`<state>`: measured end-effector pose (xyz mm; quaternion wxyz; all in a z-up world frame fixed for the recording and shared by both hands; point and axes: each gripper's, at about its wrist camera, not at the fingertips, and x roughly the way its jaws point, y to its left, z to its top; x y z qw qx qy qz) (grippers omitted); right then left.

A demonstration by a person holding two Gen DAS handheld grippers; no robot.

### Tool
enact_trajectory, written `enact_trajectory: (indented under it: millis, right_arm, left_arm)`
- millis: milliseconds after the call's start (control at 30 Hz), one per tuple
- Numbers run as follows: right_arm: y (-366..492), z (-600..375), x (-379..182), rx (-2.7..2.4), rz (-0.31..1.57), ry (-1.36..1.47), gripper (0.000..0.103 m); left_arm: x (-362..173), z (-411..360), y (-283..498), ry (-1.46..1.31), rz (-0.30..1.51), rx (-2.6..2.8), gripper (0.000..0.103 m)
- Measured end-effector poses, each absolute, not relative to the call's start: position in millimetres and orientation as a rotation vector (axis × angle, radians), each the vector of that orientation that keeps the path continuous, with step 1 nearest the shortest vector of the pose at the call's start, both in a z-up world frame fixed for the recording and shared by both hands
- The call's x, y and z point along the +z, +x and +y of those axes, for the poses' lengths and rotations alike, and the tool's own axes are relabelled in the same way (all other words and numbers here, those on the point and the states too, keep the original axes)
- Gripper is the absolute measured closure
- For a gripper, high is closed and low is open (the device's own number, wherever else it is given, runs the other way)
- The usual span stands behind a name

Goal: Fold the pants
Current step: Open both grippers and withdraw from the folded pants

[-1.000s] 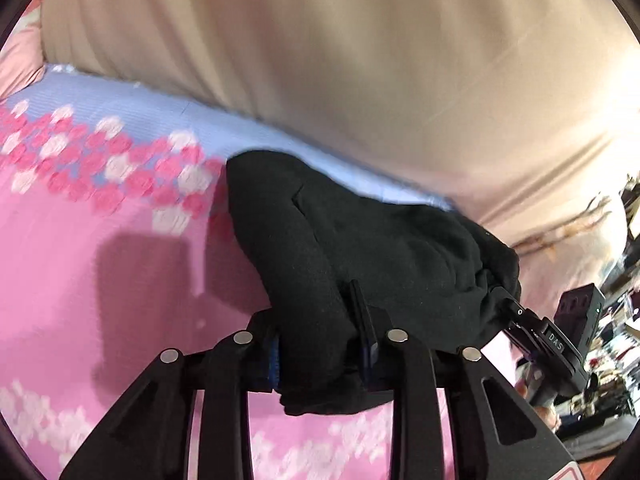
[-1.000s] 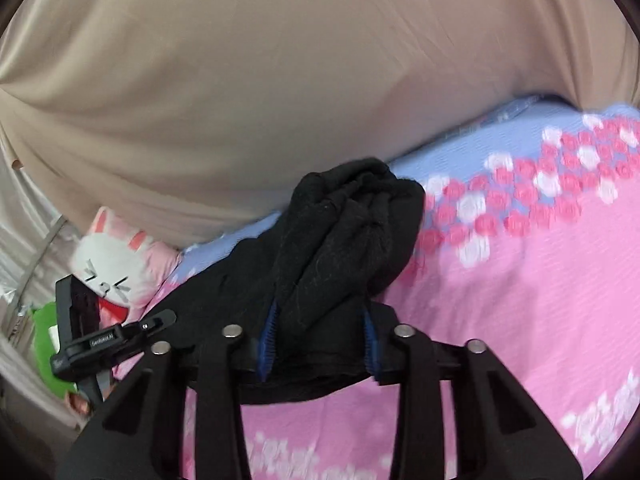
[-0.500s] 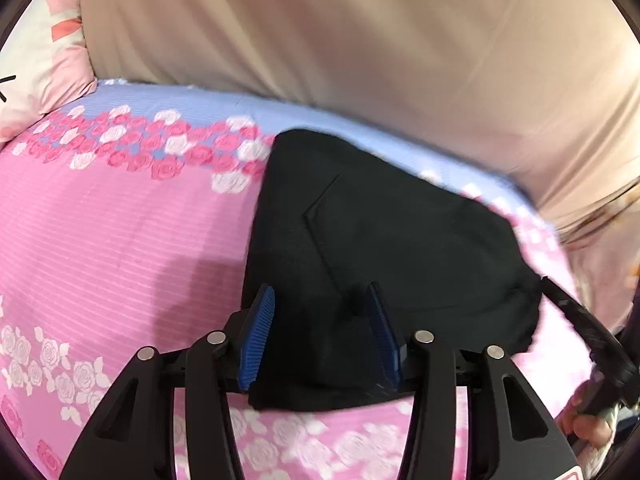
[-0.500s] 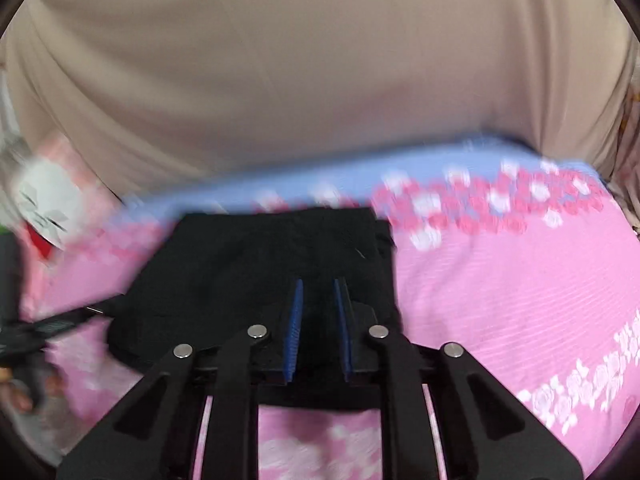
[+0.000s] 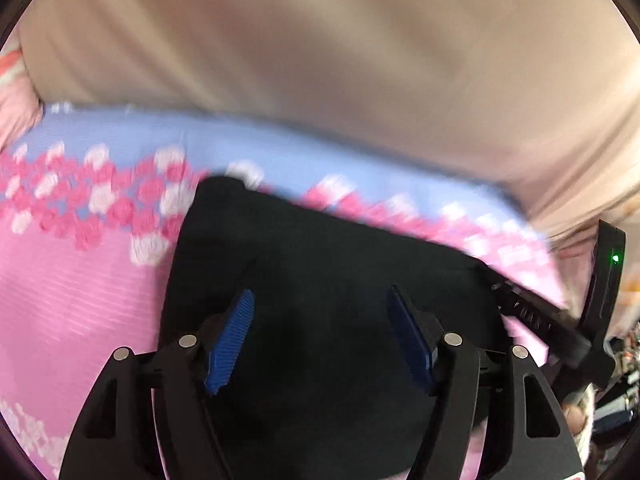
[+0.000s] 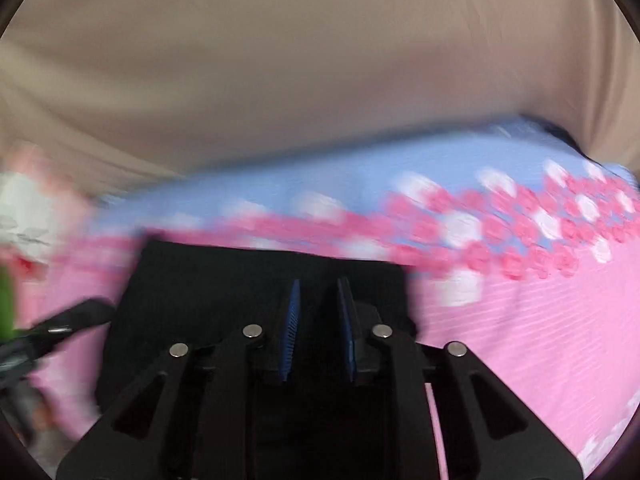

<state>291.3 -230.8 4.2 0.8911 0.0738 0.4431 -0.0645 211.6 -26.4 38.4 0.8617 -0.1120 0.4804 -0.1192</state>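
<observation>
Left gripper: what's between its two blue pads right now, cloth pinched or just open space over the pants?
In the left wrist view the left gripper stands open. Its pads touch nothing; between them only the black pants show, lying flat on the pink bedspread.

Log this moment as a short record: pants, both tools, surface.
pants: black, lying flat on the sheet, gripped by neither tool
left tool: open wide above the pants; jaws have just been opening
right tool: narrow gap, nothing seen between; jaws have just been opening
sheet: pink floral, blue band at the far edge
image: motion-blurred
</observation>
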Motion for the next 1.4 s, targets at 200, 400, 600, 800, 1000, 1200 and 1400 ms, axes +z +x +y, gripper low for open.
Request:
enact_trajectory:
  millis: [200, 400, 600, 800, 1000, 1200, 1400]
  right_arm:
    - [236, -239, 39, -0.064, 0.807, 0.228, 0.067]
    - [196, -234, 13, -0.16, 0.813, 0.052, 0.066]
    - [190, -232, 39, -0.106, 0.753, 0.125, 0.066]
    - [228, -270, 18, -0.356, 0.845, 0.105, 0.084]
    - [230, -233, 18, -0.07, 0.872, 0.103, 0.084]
    - [180, -236, 40, -0.213, 0.758, 0.137, 0.075]
    - [123, -203, 25, -0.219, 0.71, 0.068, 0.066]
  left_arm:
    - [50, -26, 187, -0.167, 0.932, -0.25, 0.042]
    - [57, -12, 127, -0.144, 0.87, -0.243, 0.034]
    - [34, 4, 113, -0.2, 0.894, -0.231, 0.034]
    - [26, 1, 113, -0.179, 0.877, -0.206, 0.027]
    - [24, -4, 111, -0.149, 0.853, -0.191, 0.025]
    - [24, -7, 105, -0.118, 0.832, -0.176, 0.022]
    - [27, -14, 92, -0.061, 0.794, -0.142, 0.022]
